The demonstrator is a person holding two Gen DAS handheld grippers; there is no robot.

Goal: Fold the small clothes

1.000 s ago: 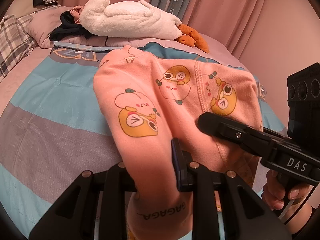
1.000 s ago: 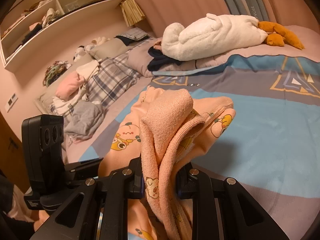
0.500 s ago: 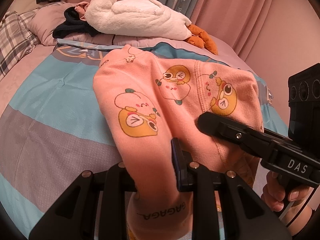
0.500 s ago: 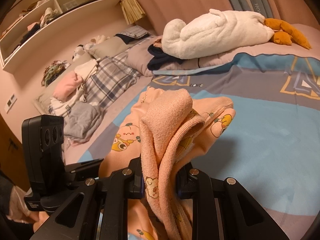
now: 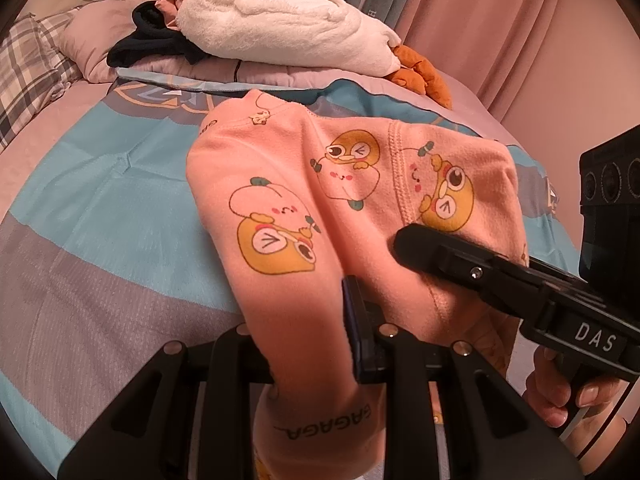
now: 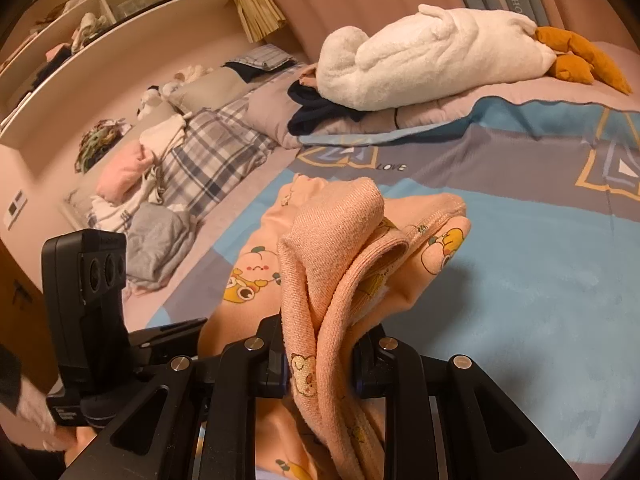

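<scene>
A small pink garment [image 5: 344, 184] printed with yellow cartoon figures hangs between both grippers above the bed. My left gripper [image 5: 316, 344] is shut on its waistband edge, where a printed label shows. In the right wrist view the same pink garment [image 6: 340, 248] bunches up in folds, and my right gripper [image 6: 320, 360] is shut on that bunched edge. The right gripper's black body [image 5: 520, 280] reaches in from the right of the left wrist view, with a hand [image 5: 560, 392] on its handle. The left gripper's body [image 6: 88, 320] shows at the left of the right wrist view.
The bed has a blue and grey cover [image 6: 540, 240]. A big white plush [image 5: 288, 28] with orange feet lies at the far side on a pink pillow. Plaid bedding [image 6: 216, 160] and loose clothes [image 6: 156, 240] lie along the wall under a shelf [image 6: 120, 40].
Both grippers have moved forward over the bed with the garment held the same way; the plush and pillows now sit closer and larger in both views.
</scene>
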